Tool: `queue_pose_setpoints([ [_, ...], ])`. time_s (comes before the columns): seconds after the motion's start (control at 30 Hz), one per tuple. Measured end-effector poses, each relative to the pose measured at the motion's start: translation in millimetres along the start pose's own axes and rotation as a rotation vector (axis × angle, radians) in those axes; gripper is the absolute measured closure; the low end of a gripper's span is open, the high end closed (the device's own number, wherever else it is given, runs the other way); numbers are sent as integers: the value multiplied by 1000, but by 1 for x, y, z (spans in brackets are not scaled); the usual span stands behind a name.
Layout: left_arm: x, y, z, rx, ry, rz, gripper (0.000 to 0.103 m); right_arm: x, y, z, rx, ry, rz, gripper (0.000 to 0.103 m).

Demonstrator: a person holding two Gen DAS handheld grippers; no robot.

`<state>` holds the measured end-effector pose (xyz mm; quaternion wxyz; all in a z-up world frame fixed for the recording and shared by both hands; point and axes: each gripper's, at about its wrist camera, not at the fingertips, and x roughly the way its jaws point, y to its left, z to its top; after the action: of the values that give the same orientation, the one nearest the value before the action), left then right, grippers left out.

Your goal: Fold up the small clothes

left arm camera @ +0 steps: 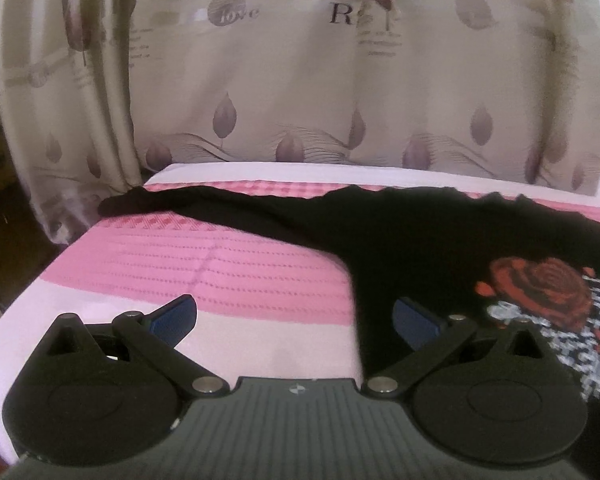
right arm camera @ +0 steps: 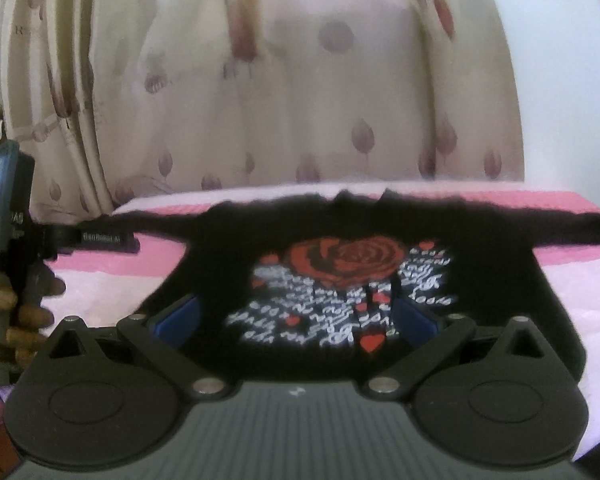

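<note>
A small black long-sleeved top [right arm camera: 228,256] with a red rose and white script print lies flat, front up, on a pink and white bedspread [right arm camera: 100,284], sleeves spread to both sides. In the left wrist view the top [left arm camera: 400,248] fills the right half, its left sleeve reaching the bed's far left corner. My left gripper [left arm camera: 296,320] is open, near the top's lower left hem edge, holding nothing. My right gripper [right arm camera: 296,320] is open above the top's lower front, its blue fingers [right arm camera: 180,316] either side of the print.
A beige curtain [left arm camera: 300,88] with purple leaf prints hangs behind the bed. The bed's left edge [left arm camera: 40,280] drops to a dark floor. In the right wrist view the other gripper's body and the hand holding it [right arm camera: 12,280] are at the far left.
</note>
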<state>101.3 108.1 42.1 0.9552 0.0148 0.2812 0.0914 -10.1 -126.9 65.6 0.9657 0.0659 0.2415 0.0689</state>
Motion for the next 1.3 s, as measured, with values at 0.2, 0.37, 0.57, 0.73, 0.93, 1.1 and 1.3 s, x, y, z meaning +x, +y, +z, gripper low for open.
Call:
queue_pose_setpoints([
  [0.2,48,36,15,6,24,54,0,22,-5,-6,13,56,-11,0],
  [0.37,107,117,42,-131,97,90,0,40,-13,-14,36,111,-21,0],
  [0.57,179,237,85,-345,149,-18,10,60,-19,-20,48,165,-36,0],
  [0.73,223,285,121,-430,185,32,26,75,-21,-25,47,206,-57,0],
  [0.93,281,300,150,-465,263,29,40,83,-14,-22,-7,223,-75,0],
  [1.1,325,290,154,-355,316,141,25,83,-16,-11,30,225,-67,0],
  [1.3,327,286,148,-328,288,168,88,85,-18,-6,38,227,-87,0],
])
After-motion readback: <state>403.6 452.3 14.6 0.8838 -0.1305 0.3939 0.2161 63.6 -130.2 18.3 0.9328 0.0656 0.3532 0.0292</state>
